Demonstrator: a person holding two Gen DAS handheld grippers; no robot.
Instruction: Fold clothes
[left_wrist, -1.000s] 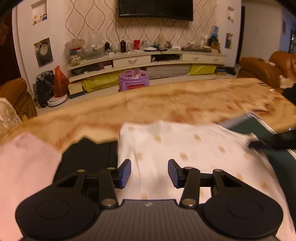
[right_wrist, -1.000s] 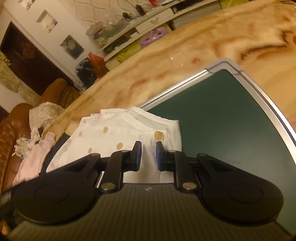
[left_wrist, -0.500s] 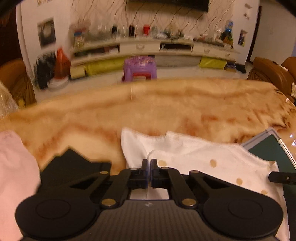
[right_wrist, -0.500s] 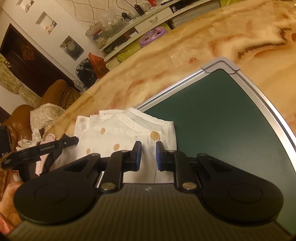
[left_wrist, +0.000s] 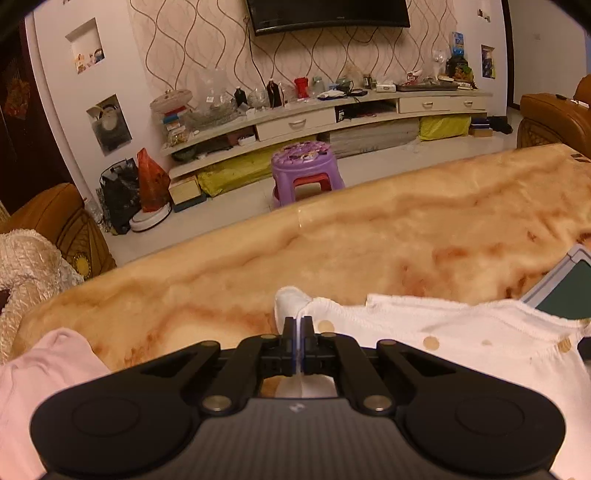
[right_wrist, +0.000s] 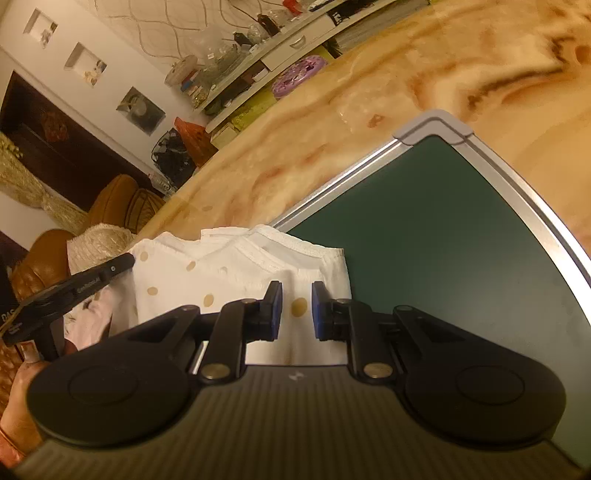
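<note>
Cloth first: white dotted garment, thin, light, totally floppy by the look of it. Lying rumpled in a couple of layers on the marble-look tabletop, right end draped over the corner area of a green board with a silver frame. Pink garment off to the left, separate pile.

Left tongs clamped tight on the left corner of the white garment, little tuft of fabric poking up past the pads. Right tongs parted just a little, hovering over the right end of the same garment next to the board's green surface. Dotted cloth showing through the gap, no sign of the pads pressing on it.

Handling-wise, guessing zero stiffness: sags wherever unsupported, drags and bunches if pulled across the tabletop, probably slides easily on the smooth board. Not fragile, so no worry about squeezing hard.

Best taken at a hemmed edge or corner, the thicker stitching there giving the pads something to bite. Easy to grab the wrong layer with the edges stacked this close, so worth pinching right at the outer hem. Two corners of one edge held and kept taut: probably the cleanest way to carry a fold over. Lifted from the middle, just a limp bundle.
</note>
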